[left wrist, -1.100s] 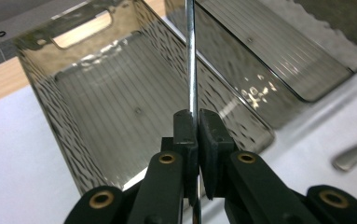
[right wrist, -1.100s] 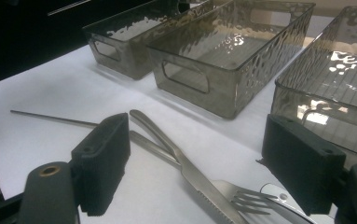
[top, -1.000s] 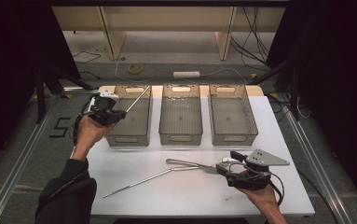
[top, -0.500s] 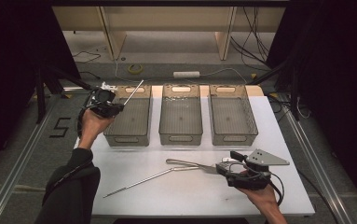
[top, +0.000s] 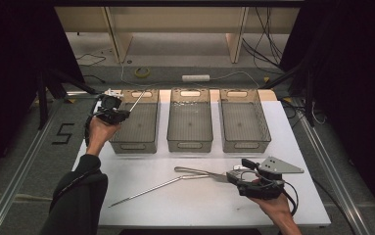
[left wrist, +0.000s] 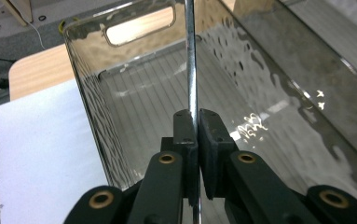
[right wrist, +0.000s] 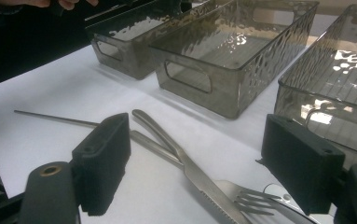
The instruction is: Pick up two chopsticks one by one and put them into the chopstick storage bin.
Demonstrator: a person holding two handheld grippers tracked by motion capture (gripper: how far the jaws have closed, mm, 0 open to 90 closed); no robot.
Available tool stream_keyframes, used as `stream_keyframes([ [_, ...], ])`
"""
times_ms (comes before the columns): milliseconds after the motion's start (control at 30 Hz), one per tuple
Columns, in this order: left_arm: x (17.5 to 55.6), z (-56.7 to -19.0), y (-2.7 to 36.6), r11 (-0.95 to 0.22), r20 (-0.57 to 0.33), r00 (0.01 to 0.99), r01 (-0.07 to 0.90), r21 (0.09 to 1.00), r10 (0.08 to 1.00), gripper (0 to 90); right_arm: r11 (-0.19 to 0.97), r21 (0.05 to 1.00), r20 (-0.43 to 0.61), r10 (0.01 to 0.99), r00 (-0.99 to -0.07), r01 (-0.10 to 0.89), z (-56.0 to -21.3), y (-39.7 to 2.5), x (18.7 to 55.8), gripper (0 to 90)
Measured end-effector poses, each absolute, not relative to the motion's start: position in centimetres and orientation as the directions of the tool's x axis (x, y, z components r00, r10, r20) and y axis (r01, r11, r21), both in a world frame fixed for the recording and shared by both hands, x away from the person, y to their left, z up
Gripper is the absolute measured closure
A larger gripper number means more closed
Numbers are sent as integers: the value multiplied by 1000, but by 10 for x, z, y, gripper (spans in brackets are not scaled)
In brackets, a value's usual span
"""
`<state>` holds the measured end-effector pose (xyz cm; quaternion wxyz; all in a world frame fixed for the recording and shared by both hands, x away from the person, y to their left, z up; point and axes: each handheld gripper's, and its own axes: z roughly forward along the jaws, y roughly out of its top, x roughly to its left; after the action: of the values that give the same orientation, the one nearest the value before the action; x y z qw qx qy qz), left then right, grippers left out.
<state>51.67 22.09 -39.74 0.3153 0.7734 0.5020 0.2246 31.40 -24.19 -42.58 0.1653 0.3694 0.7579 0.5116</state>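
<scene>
Three clear smoky plastic bins sit in a row at the far side of the white surface [top: 141, 181]: left bin [top: 137, 128], middle bin [top: 190, 126], right bin [top: 244, 126], each with cut-out handles at the ends. All three look empty inside; ribbed floors show through. Left hand-held gripper [top: 119, 113] is held over the left bin's near-left corner, jaws pinched tight on a thin metal rod [top: 137, 101]; in the left gripper view the rod [left wrist: 191, 70] runs straight up between the pads, above the bin's interior [left wrist: 167, 93], not touching its floor as far as can be seen. Right hand-held gripper [top: 234, 176] rests low at the front right of the surface, jaws spread wide, holding nothing. Between and just ahead of its jaws in the right gripper view lie a table knife [right wrist: 185, 170] and a fork [right wrist: 250, 200], overlapping, with another handle crossing under the knife. A second long metal rod [top: 146, 191] lies on the surface left of the cutlery, outside every bin.
</scene>
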Motion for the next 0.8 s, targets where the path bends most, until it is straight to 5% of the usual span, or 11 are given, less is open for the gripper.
stream_keyframes([
  [400,524,-411,222,-258,16,351,655,711,936,836,205,897,129,727,-674,392,-426,-242,314,250],
  [600,514,-409,217,-245,-22,374,650,720,927,553,202,897,130,730,-670,394,-426,-242,314,250],
  [800,487,-402,209,-287,-61,470,632,720,881,386,205,897,127,729,-672,391,-426,-242,314,250],
])
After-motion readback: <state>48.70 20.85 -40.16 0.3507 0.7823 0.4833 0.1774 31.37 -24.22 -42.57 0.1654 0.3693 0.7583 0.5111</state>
